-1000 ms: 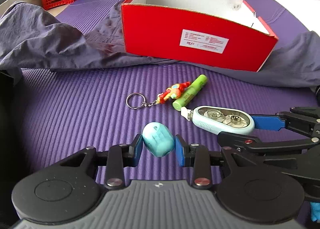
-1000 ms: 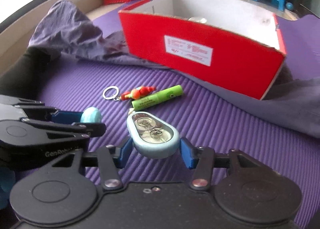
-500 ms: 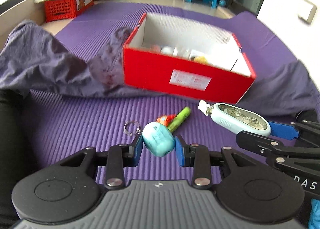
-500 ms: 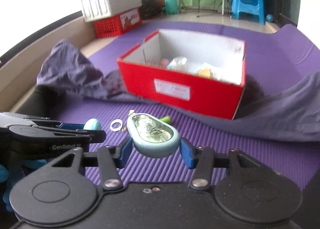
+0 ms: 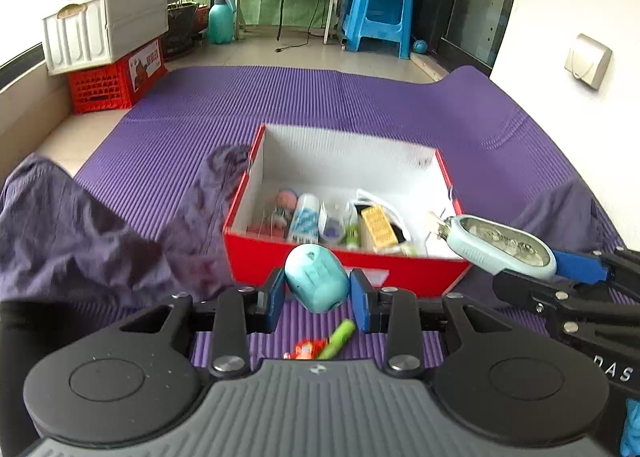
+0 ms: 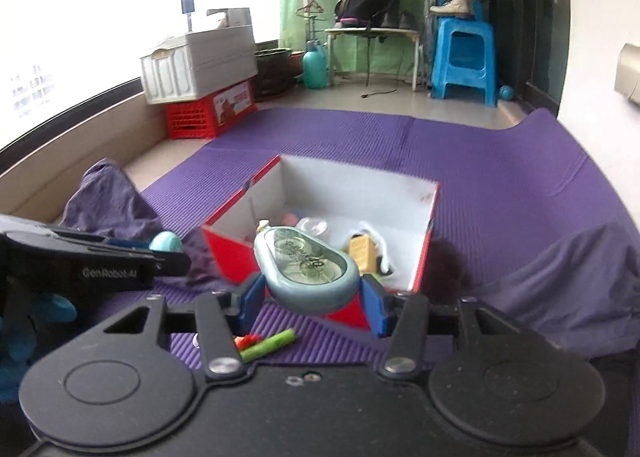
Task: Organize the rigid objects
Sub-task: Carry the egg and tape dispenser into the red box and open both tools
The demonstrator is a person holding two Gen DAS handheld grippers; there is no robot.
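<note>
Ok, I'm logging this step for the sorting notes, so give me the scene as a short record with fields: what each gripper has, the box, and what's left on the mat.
left gripper: shut on teal egg, in the air
right gripper: shut on tape dispenser, in the air
box: red, open, on mat, already holds several small items
left on mat: green tube, keychain
cloth: purple, bunched at the box's left
</note>
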